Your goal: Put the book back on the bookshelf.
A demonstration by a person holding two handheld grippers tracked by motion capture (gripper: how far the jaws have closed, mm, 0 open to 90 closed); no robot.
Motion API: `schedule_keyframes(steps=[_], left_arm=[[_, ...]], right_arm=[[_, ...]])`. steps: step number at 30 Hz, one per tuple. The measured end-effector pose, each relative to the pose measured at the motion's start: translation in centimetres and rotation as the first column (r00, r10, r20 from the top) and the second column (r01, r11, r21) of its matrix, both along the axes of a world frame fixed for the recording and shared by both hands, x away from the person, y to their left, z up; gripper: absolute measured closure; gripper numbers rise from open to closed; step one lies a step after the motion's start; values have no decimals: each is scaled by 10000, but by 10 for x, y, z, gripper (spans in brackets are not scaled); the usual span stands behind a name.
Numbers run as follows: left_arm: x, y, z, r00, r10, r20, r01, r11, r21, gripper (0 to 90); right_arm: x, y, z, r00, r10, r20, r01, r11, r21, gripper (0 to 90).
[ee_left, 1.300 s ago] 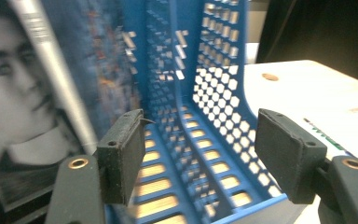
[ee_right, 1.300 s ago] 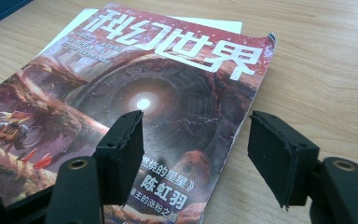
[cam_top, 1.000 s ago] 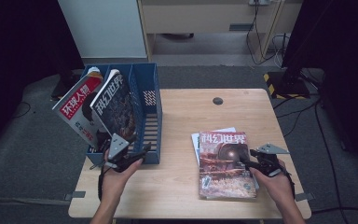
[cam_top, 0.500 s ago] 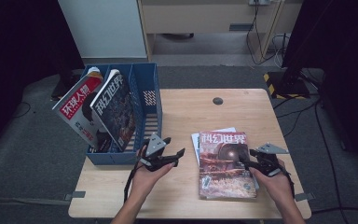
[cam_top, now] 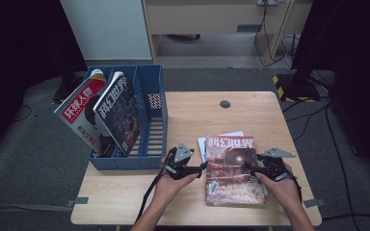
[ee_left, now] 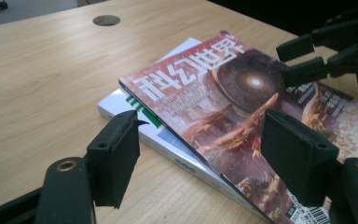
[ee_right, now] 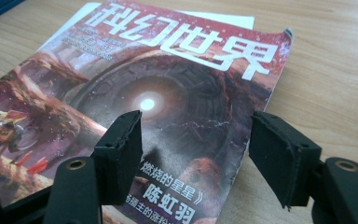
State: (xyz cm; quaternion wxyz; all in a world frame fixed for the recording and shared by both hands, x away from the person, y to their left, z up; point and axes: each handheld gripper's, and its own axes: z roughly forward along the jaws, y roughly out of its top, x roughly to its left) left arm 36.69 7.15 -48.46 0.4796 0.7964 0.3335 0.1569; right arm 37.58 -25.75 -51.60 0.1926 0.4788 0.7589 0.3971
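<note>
Magazine (cam_top: 234,169) atop half-hidden white booklet (ee_left: 121,103), between two gaping empty tools.

Light wooden table (cam_top: 250,115) stands on grey carpeted floor (cam_top: 29,183). Beyond the table's far edge: a white panel (cam_top: 106,29) and a beige cabinet (cam_top: 212,17) with cables (cam_top: 270,43) trailing beside it. Right of the table, a dark stand on a yellow-black striped base (cam_top: 289,84). Surroundings at both sides dim, possibly dark curtains
</note>
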Motion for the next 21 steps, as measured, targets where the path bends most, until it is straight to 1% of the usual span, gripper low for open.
schedule_keyframes(steps=[3,5,8,11,14,16,18,21], left_arm=[[-2,-5,-7,9999,-103,-85,104,9999,83,282],[-4,-6,-9,9999,-118,-82,119,9999,47,282],[-7,-6,-10,9998,-190,-22,190,9997,175,282],[-7,-2,-11,10000,-48,-66,48,9999,128,281],[-7,2,-12,9999,73,-70,-73,9999,107,282],[-7,3,-13,9999,89,-88,-88,9999,111,282],[-7,5,-13,9999,91,-100,-90,9999,141,282],[-8,5,-15,9998,123,-165,-121,9999,99,282]], right_arm=[[1,-1,-3,10000,-3,-97,2,9999,-115,312],[2,0,-4,9999,-78,-154,78,10000,-2,287],[1,2,-5,9998,-2,-209,2,10000,32,282],[1,2,-5,9998,-16,-178,16,10000,14,283],[3,0,-7,9997,-19,-254,24,9998,204,281],[2,1,-6,9997,-36,-224,39,9999,155,287],[1,2,-5,9999,82,-77,-83,9999,-92,303],[1,2,-5,9999,122,-81,-121,9999,81,326]])
